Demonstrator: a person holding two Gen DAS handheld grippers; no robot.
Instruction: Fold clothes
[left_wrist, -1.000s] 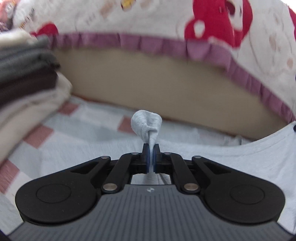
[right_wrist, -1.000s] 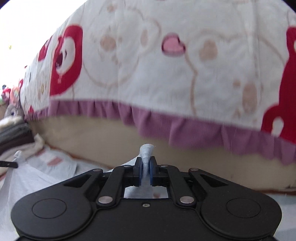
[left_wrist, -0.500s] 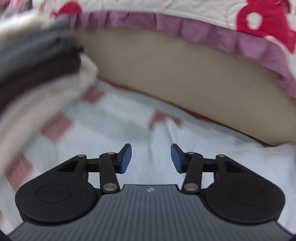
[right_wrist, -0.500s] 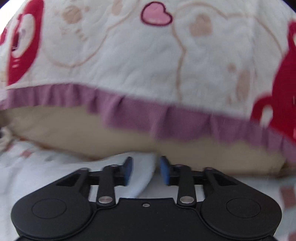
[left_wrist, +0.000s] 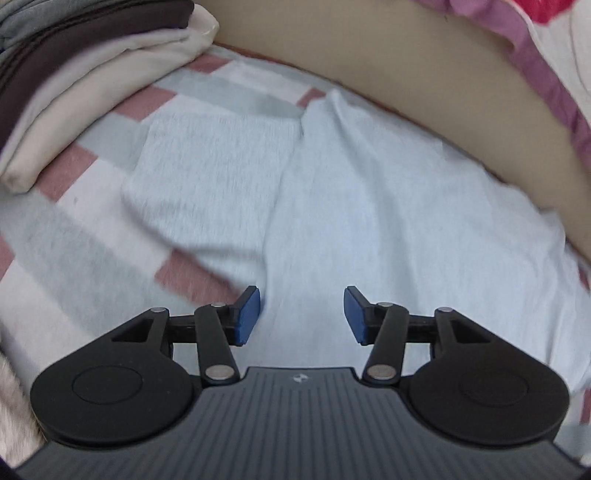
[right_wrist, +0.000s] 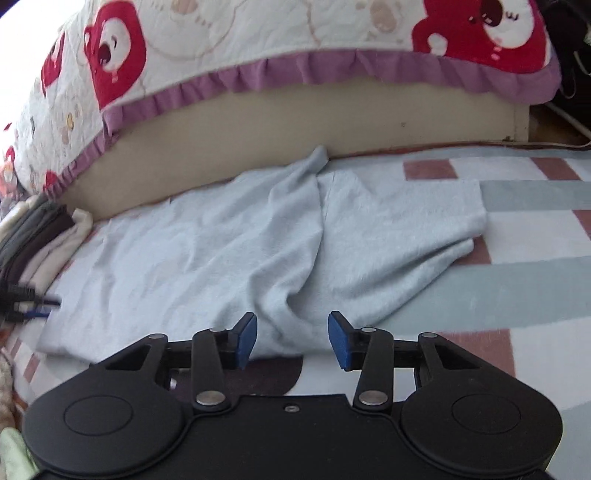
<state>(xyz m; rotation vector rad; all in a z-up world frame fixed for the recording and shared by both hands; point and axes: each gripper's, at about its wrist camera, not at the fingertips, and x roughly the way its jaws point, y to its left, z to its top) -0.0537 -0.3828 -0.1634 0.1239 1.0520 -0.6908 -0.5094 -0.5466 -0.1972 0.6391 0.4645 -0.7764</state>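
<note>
Left gripper (left_wrist: 302, 315): fingers parted after just opening a little further, blue pads (left_wrist: 248, 314) clear of any cloth, nothing held. It hangs above the pale blue garment (left_wrist: 369, 229).

Right gripper (right_wrist: 292, 339): fingers likewise parted, having just been opening, nothing pinched between them; the near hem of the garment (right_wrist: 236, 251) lies just ahead of the tips.

The garment lies released and spread on the checked blanket (right_wrist: 517, 266) (pink, grey and white squares), rumpled, with a raised crease running down its middle. Its far edge reaches the tan bed side (right_wrist: 295, 122), one corner touching it.

A stack of folded clothes (left_wrist: 74, 74) sits to the left, beside the garment, apart from it. A bear-print quilt (right_wrist: 258, 37) with purple frill overhangs the bed.
</note>
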